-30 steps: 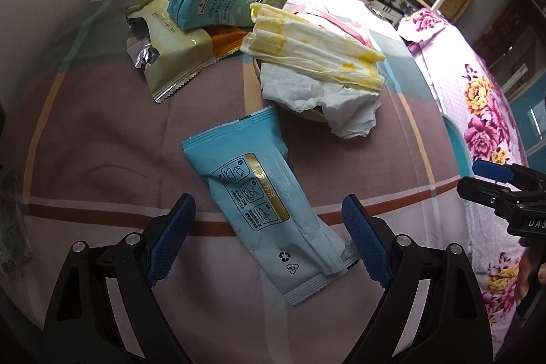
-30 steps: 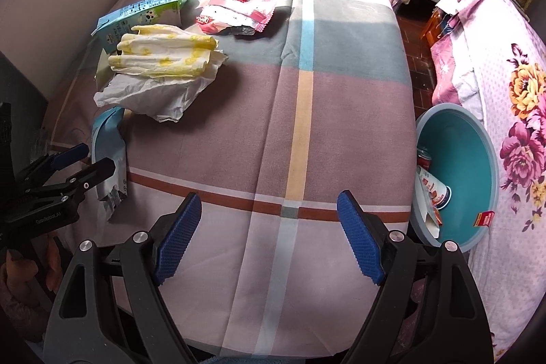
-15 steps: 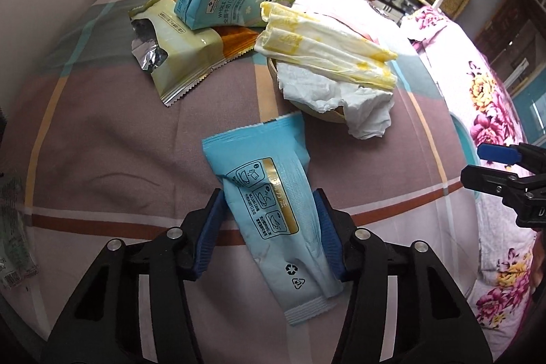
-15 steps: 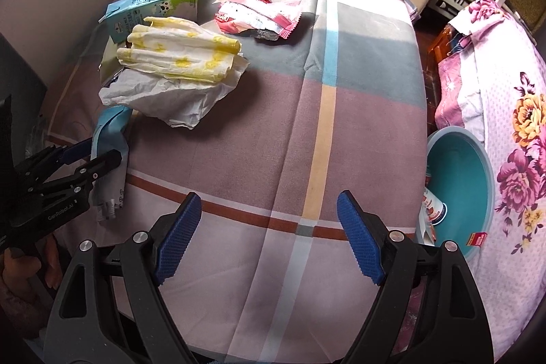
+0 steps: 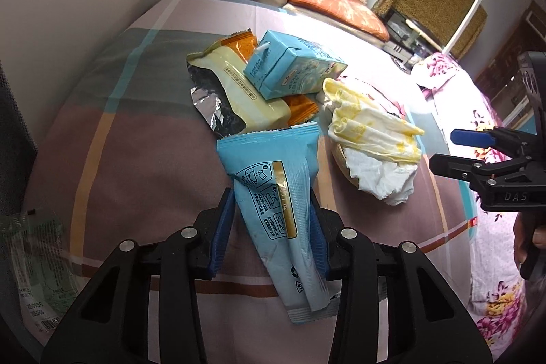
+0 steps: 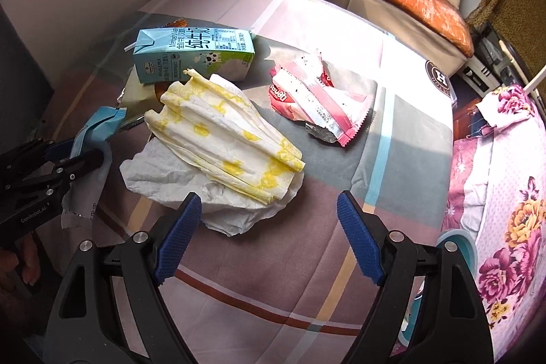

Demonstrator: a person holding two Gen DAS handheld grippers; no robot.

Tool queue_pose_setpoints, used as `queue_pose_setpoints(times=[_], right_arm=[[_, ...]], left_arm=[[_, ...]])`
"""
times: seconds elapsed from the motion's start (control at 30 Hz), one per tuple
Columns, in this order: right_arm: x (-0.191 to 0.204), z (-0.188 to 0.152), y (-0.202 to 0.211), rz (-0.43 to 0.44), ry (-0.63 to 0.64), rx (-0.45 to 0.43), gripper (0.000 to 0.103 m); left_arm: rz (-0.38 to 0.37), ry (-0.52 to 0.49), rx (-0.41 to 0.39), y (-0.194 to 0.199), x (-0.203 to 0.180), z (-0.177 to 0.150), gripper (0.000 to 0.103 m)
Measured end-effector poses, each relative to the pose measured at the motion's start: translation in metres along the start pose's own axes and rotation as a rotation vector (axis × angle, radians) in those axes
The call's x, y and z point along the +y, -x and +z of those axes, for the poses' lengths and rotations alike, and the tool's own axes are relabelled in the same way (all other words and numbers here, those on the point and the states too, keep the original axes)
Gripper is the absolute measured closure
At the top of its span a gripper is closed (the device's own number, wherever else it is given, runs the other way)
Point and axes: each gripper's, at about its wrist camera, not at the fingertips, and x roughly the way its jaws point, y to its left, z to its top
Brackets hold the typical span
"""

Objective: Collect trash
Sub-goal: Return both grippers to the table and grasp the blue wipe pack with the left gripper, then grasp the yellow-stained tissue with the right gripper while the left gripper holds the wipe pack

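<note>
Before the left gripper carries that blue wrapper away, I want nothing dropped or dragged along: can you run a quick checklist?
1. Left gripper closed on the blue wrapper: ok; its jaws have just been closing and both pads press its sides.
2. Grip placement: ok, near mid-length, both ends sticking out.
3. Wrapper clear of the yellow snack bag: cannot tell; its top edge overlaps the bag in the left wrist view.
4. Right gripper free: ok, open, nothing between its pads.
5. Right gripper out of the way: ok, off to the side over the stained tissues.
6. Teal basin reachable: cannot tell, only its rim shows.
</note>
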Motion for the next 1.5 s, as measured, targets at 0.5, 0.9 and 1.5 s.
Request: queue_pose_setpoints(times=[0.5, 0.9, 1.5], right_arm=[[0.028, 0.041, -0.053, 0.057, 0.136, 0.087, 0.073], [0.02, 0.03, -0.017, 0.065, 0.076, 0.016, 0.097], [-0.01, -0.01, 0.0, 0.077, -0.043, 0.04, 0.096]], left_arm=[[-0.032, 0.065, -0.003, -0.007, 0.021, 0.014, 0.062], [-0.023, 0.071, -0.042, 0.01, 0.016, 0.014, 0.062], [-0.113, -0.071, -0.004, 0.002, -0.055, 0.007, 0.061]])
